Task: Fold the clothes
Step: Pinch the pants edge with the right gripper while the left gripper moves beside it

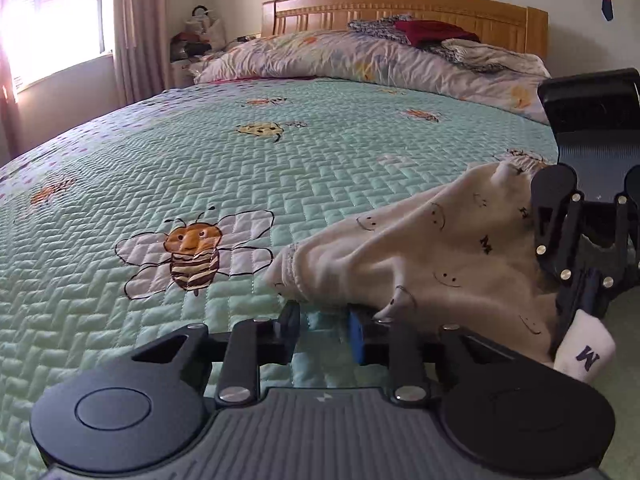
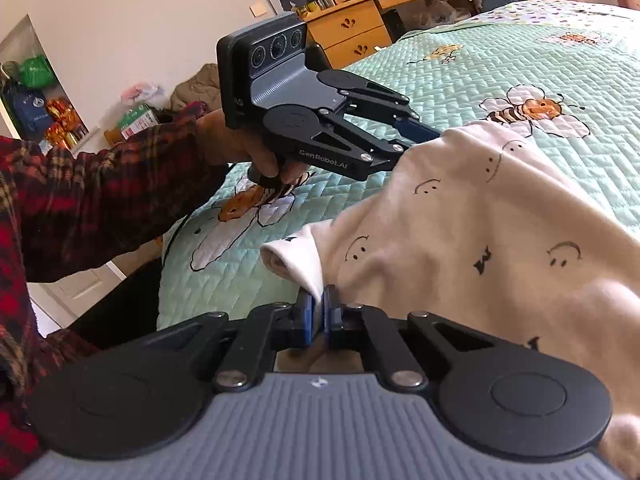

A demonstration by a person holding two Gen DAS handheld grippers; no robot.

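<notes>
Pinching soft cream garment (image 2: 480, 240) — right tongs (image 2: 319, 320), left tongs (image 1: 324, 330) spread, quilted bedspread (image 1: 200, 160) beneath.

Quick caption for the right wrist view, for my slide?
Right tongs pinch a white garment edge over the bee-print quilt; left tongs reach its far side.

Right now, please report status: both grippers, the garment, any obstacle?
Left gripper open beside white garment. Right gripper shut on its cuff, garment lifted. Quilt around it bare, nothing in the way.
</notes>
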